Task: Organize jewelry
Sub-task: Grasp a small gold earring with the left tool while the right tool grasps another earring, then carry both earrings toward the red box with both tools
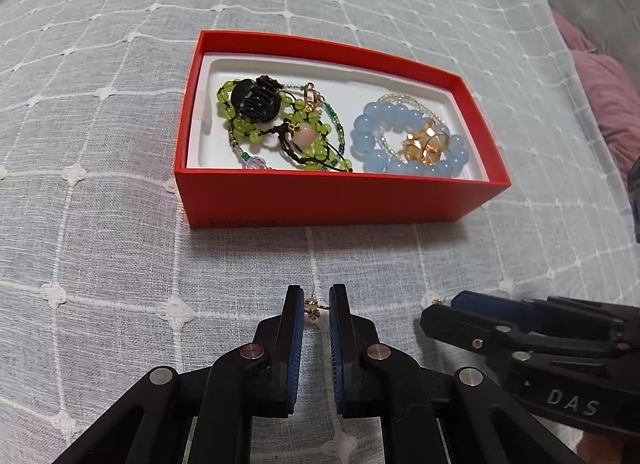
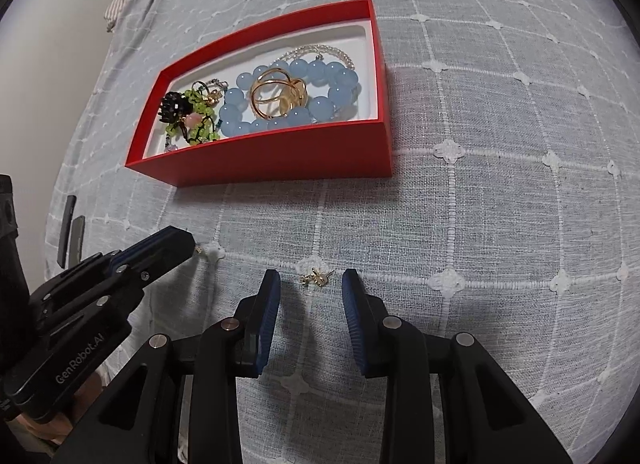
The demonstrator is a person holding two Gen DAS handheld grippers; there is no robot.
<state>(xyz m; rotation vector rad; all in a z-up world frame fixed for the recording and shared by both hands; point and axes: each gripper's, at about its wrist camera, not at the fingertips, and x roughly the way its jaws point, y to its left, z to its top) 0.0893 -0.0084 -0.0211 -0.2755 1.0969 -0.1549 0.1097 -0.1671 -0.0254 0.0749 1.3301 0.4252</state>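
my left gripper [image 1: 316, 310] is pinching a small gold earring [image 1: 313, 308] near the cloth.
my right gripper [image 2: 311, 284] is hanging part open around a second earring [image 2: 316, 277]; next i'm needing to close, then carry both far to the red box [image 1: 320, 199].
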